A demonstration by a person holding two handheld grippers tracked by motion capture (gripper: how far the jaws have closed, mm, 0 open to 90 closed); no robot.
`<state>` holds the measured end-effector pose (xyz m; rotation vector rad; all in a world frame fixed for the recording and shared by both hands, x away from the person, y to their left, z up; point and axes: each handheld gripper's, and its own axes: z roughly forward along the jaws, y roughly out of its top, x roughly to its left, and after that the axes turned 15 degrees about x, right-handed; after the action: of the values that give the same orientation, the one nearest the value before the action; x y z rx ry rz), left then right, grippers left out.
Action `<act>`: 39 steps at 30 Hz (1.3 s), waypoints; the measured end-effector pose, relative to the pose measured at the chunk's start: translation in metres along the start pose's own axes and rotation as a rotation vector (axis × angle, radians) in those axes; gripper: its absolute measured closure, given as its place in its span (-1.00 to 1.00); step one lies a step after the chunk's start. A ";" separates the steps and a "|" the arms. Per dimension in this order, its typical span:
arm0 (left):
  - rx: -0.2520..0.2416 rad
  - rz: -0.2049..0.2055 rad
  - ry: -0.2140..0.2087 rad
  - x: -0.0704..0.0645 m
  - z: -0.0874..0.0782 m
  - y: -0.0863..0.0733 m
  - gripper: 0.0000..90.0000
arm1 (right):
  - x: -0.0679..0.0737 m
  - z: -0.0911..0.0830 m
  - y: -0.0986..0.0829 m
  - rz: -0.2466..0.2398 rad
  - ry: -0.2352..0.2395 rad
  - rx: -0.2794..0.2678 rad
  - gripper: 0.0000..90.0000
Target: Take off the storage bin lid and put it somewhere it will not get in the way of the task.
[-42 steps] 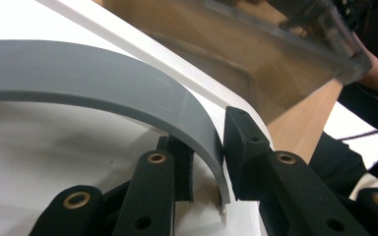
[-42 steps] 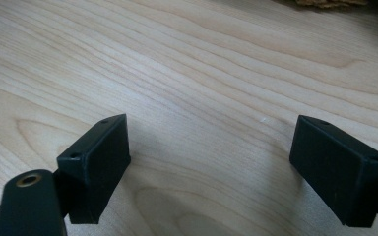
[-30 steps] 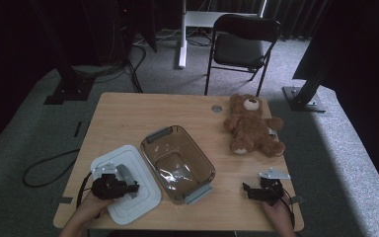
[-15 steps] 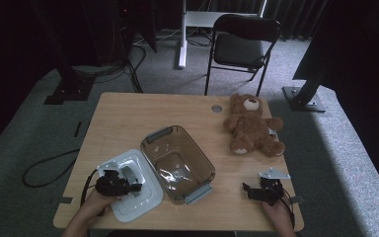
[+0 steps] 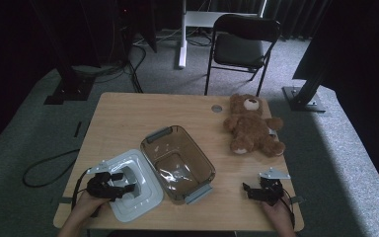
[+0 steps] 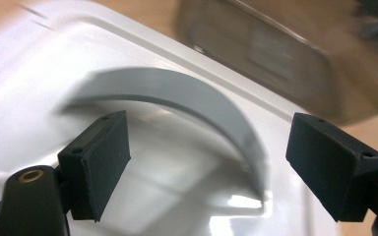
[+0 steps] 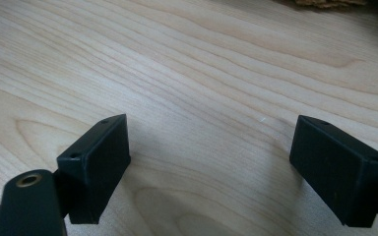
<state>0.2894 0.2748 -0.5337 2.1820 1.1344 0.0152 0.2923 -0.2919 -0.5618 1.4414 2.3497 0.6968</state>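
lid point(image 5: 137, 190): white, grey arched handle point(image 6: 187, 98)
container point(image 5: 177, 163): clear brownish, grey end clips
teddy bear point(image 5: 251, 126): brown, pale muzzle
table point(image 5: 143, 113): light wood grain
grippers: black jaws
chair point(image 5: 242, 42): black

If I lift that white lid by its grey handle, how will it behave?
The white lid looks like stiff, light plastic, so it probably won't flex. Its glossy top suggests slipperiness. The arched grey handle sits between the left hand-held gripper's open jaws; gripped off-centre, it may tilt.

The white rectangular plastic lid point(image 5: 128, 185) lies at lower left on the pale wooden worktop point(image 5: 128, 123), touching the clear brown rectangular container point(image 5: 177, 163) at centre; the brown plush teddy bear point(image 5: 251, 126) lies upper right.
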 end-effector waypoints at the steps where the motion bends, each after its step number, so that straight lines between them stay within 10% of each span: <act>1: -0.012 -0.016 0.031 0.001 -0.002 -0.001 -0.65 | 0.000 0.000 0.000 0.000 0.000 0.000 -0.68; 10: -0.059 -0.147 0.238 0.015 -0.020 -0.013 -0.99 | 0.000 0.000 0.000 0.000 0.000 0.000 -0.68; 23: -0.017 -0.215 0.466 0.028 -0.033 -0.043 -0.99 | 0.000 0.000 0.000 0.001 0.000 0.000 -0.68; 39: 0.070 -0.304 0.554 0.036 -0.029 -0.058 -0.99 | 0.000 0.000 0.000 0.001 0.000 0.000 -0.69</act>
<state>0.2610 0.3407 -0.5541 2.0985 1.7862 0.4777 0.2922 -0.2919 -0.5618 1.4433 2.3491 0.6972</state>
